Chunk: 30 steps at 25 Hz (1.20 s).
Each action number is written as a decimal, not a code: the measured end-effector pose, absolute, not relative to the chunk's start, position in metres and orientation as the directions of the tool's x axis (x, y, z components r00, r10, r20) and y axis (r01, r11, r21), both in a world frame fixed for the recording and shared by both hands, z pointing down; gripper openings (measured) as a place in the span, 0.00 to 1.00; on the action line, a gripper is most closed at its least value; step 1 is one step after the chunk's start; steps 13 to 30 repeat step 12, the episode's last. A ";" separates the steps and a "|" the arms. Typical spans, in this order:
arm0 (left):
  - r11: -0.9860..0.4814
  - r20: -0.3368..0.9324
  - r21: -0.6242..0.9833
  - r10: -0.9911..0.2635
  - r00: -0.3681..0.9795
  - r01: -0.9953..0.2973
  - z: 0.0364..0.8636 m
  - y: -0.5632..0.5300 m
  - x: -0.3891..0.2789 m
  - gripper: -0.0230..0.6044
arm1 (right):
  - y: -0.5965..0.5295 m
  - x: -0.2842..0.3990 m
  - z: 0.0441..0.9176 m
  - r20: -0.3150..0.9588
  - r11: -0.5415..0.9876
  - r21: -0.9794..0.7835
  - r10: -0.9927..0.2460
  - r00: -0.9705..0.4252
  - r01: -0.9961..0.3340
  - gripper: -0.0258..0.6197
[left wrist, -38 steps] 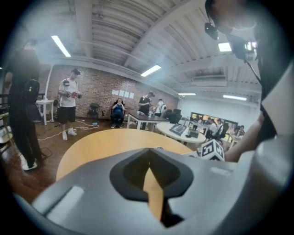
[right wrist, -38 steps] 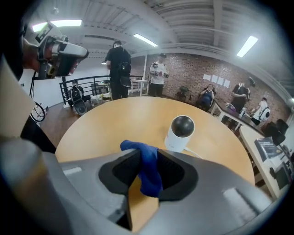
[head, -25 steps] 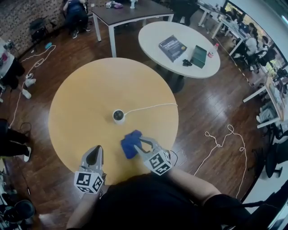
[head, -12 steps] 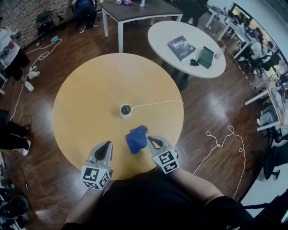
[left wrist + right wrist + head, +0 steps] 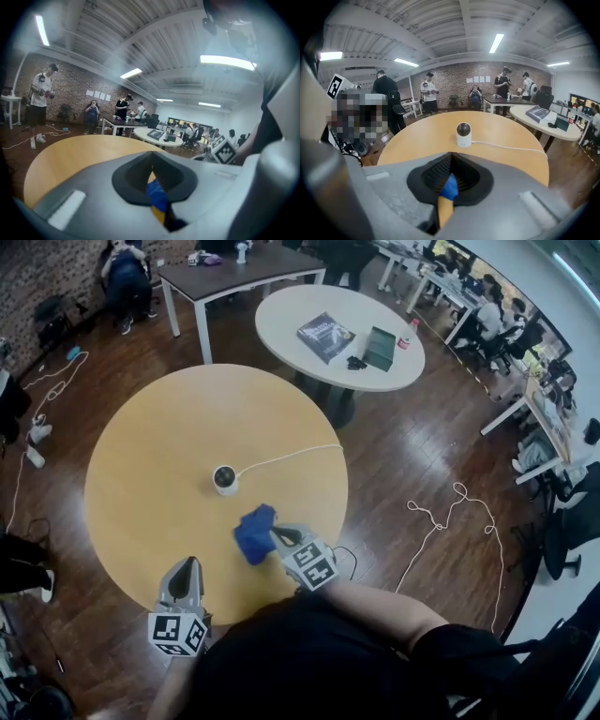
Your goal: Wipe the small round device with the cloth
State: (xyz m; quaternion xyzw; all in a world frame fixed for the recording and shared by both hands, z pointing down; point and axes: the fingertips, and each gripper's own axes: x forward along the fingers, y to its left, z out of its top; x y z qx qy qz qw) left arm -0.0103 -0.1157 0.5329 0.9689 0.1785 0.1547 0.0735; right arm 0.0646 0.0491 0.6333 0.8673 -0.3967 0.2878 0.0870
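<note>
The small round device [image 5: 223, 478], white with a dark face, stands near the middle of the round wooden table [image 5: 159, 446], and its white cable [image 5: 281, 457] runs off to the right. It also shows ahead of the jaws as the device [image 5: 463, 134] in the right gripper view. The blue cloth [image 5: 254, 531] lies bunched a little nearer than the device. My right gripper [image 5: 278, 536] is shut on the cloth's right edge, and a bit of the cloth [image 5: 450, 186] shows between the jaws. My left gripper [image 5: 186, 566] sits at the table's near edge, shut, holding nothing.
Behind stands a white round table [image 5: 281, 315] with a book [image 5: 325, 337] and a green notebook [image 5: 380, 348]. A dark rectangular table [image 5: 234, 273] is farther back. A loose cord [image 5: 450, 512] lies on the wooden floor at right. People stand and sit around the room's edges.
The right gripper's jaws, open beside the cloth a second ago, have closed on its right edge. The left gripper stays shut near the table's front edge. The head view has shifted.
</note>
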 end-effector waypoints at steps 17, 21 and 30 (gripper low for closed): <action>-0.925 0.252 0.201 0.366 0.896 0.321 0.528 -0.122 -0.020 0.04 | 0.043 0.049 0.643 0.590 -0.662 -0.095 -0.639 0.494 -0.743 0.04; -0.925 0.252 0.201 0.366 0.896 0.321 0.528 -0.122 -0.020 0.04 | 0.043 0.049 0.643 0.590 -0.662 -0.095 -0.639 0.494 -0.743 0.04; -0.925 0.252 0.201 0.366 0.896 0.321 0.528 -0.122 -0.020 0.04 | 0.043 0.049 0.643 0.590 -0.662 -0.095 -0.639 0.494 -0.743 0.04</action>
